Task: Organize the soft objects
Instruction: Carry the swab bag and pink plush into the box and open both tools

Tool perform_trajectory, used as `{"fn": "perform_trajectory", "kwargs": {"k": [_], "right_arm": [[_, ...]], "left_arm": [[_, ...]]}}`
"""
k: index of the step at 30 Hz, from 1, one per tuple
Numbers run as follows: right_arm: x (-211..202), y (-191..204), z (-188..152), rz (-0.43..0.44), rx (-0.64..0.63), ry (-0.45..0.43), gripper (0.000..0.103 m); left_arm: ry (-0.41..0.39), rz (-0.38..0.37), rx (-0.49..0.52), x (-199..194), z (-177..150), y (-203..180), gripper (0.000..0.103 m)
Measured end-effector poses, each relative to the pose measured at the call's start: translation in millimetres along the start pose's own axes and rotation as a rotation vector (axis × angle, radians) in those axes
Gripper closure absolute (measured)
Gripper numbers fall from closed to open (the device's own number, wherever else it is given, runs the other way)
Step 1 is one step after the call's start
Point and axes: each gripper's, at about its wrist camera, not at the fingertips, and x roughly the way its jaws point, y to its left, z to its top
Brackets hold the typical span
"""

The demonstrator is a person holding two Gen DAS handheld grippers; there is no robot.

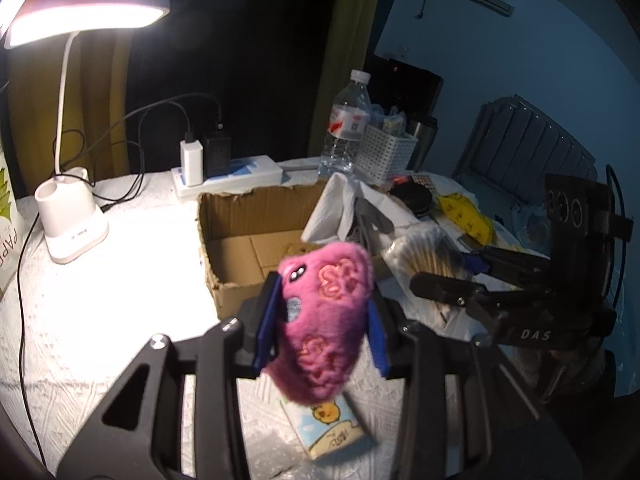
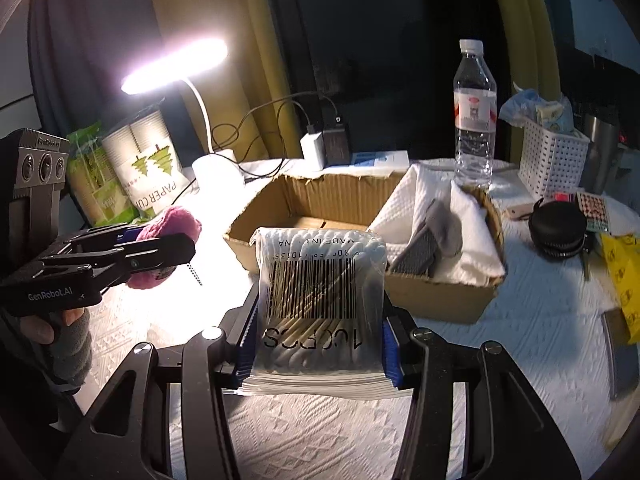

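My left gripper [image 1: 322, 320] is shut on a pink plush toy [image 1: 324, 320] and holds it above the table, just in front of the open cardboard box [image 1: 228, 284]. It also shows in the right wrist view [image 2: 160, 252], left of the box [image 2: 256, 216]. My right gripper [image 2: 320, 332] is shut on a clear bag of cotton swabs [image 2: 320, 288], held in front of the box. The bag also shows in the left wrist view [image 1: 424, 252]. White paper towel [image 2: 472, 236] and a grey soft item [image 2: 444, 224] lie in the box's right part.
A lit desk lamp [image 1: 72, 224], power strip with chargers [image 1: 224, 176], water bottle [image 2: 474, 120], white basket [image 2: 552, 160], black round case [image 2: 558, 228] and yellow packet [image 2: 624, 280] stand around the box. A small tissue pack [image 1: 336, 428] lies under the plush.
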Motion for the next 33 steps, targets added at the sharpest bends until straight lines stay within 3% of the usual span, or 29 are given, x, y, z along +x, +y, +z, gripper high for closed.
{"fn": "perform_trajectory", "kwargs": {"k": [19,33], "right_arm": [[14,-35,35,-0.022,0.020,-0.070,0.050],[47,-66,43,-0.035,0.059,-0.058,0.048]], "left_arm": [[-0.027,0.019,0.001,41,37,8,0.063],[0.062,0.096,-0.016,98,39,21,0.060]]}}
